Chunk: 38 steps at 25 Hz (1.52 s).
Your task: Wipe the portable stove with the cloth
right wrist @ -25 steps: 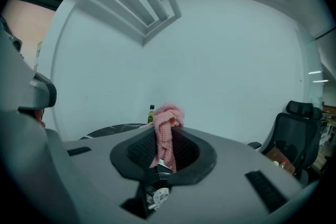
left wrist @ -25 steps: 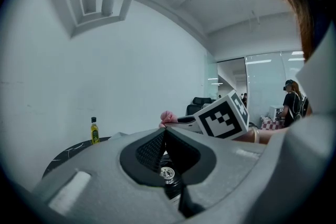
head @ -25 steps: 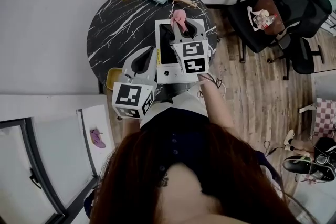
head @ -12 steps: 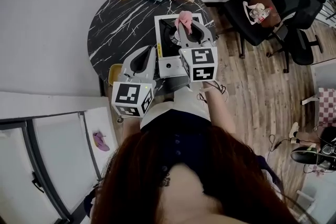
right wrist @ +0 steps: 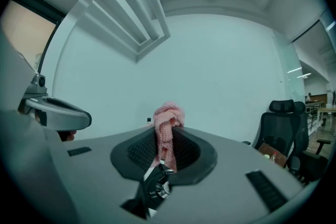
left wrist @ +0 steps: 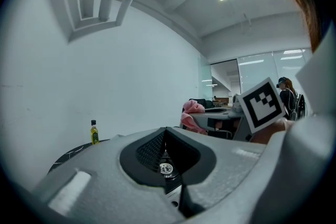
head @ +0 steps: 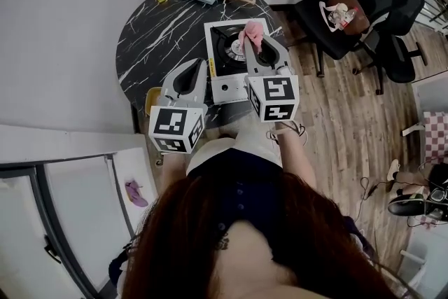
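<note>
Right tongs (right wrist: 164,136) pinching cloth (right wrist: 168,118) above stove (head: 227,87); left tongs (left wrist: 165,131) pressed together, empty. Risk: cloth slips mid-wipe, unbraced stove skids.

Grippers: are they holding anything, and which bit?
The right gripper pinches the pink cloth by a bunched-up fold; the left gripper is shut on nothing.
</note>
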Each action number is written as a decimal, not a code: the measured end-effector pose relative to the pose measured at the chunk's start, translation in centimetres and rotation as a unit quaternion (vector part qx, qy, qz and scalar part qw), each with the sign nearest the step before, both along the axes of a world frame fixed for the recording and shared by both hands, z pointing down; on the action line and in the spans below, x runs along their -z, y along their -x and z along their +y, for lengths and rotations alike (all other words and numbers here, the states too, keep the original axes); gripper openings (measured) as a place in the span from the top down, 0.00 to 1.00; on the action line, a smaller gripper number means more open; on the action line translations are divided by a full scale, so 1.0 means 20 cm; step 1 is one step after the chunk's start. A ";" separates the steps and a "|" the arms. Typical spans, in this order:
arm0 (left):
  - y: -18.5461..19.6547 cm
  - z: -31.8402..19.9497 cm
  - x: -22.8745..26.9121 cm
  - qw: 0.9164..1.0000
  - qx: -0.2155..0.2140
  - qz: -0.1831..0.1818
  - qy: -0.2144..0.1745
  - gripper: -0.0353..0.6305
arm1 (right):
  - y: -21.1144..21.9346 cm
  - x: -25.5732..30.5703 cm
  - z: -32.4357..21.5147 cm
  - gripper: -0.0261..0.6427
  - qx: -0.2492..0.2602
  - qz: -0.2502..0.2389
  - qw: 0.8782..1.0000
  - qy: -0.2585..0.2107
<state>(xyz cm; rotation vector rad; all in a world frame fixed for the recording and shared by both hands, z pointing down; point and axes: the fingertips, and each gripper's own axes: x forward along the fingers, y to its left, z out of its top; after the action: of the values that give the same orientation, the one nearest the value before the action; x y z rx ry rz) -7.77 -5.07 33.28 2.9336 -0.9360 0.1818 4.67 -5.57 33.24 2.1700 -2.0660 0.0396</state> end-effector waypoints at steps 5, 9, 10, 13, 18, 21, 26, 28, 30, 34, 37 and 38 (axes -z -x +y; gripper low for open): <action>-0.04 -0.04 0.01 1.000 -0.002 -0.006 -0.008 0.93 | 0.00 0.02 0.03 0.87 0.000 0.004 1.000 -0.001; -0.08 -0.03 0.03 1.000 -0.003 -0.003 -0.012 0.93 | -0.02 0.00 0.06 0.87 0.000 0.009 1.000 0.005; -0.08 -0.03 0.03 1.000 -0.003 -0.003 -0.011 0.93 | -0.03 -0.01 0.06 0.87 0.000 0.010 1.000 0.007; -0.10 -0.02 0.03 1.000 0.001 -0.003 -0.009 0.93 | -0.04 -0.02 0.08 0.87 0.004 0.012 1.000 0.011; -0.13 0.04 0.04 1.000 0.010 -0.002 -0.006 0.93 | -0.07 0.00 0.12 0.87 0.017 0.015 1.000 0.016; -0.15 0.08 0.05 1.000 0.018 -0.001 -0.005 0.93 | -0.07 0.01 0.14 0.87 0.029 0.021 0.999 0.016; -0.16 0.14 0.08 1.000 0.031 0.000 -0.006 0.93 | -0.08 0.04 0.18 0.87 0.042 0.020 0.999 0.017; -0.15 0.17 0.08 0.999 0.038 0.000 -0.004 0.93 | -0.09 0.04 0.20 0.87 0.046 0.021 0.999 0.017; -0.15 0.19 0.09 0.999 0.045 -0.001 -0.002 0.93 | -0.10 0.04 0.22 0.87 0.049 0.020 0.998 0.017; -0.17 0.23 0.09 0.999 0.051 -0.005 -0.002 0.93 | -0.13 0.04 0.27 0.87 0.051 0.016 0.998 0.017; -0.19 0.26 0.09 0.999 0.051 -0.008 -0.001 0.93 | -0.14 0.04 0.31 0.87 0.050 0.009 0.999 0.016; -0.19 0.27 0.10 0.999 0.050 -0.009 -0.001 0.93 | -0.15 0.04 0.32 0.87 0.050 0.006 0.999 0.015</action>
<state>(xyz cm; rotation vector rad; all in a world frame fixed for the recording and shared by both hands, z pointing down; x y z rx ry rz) -3.87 0.38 31.37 2.8841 -1.0819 0.2024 7.63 0.75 32.41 2.0411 -2.1498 0.0468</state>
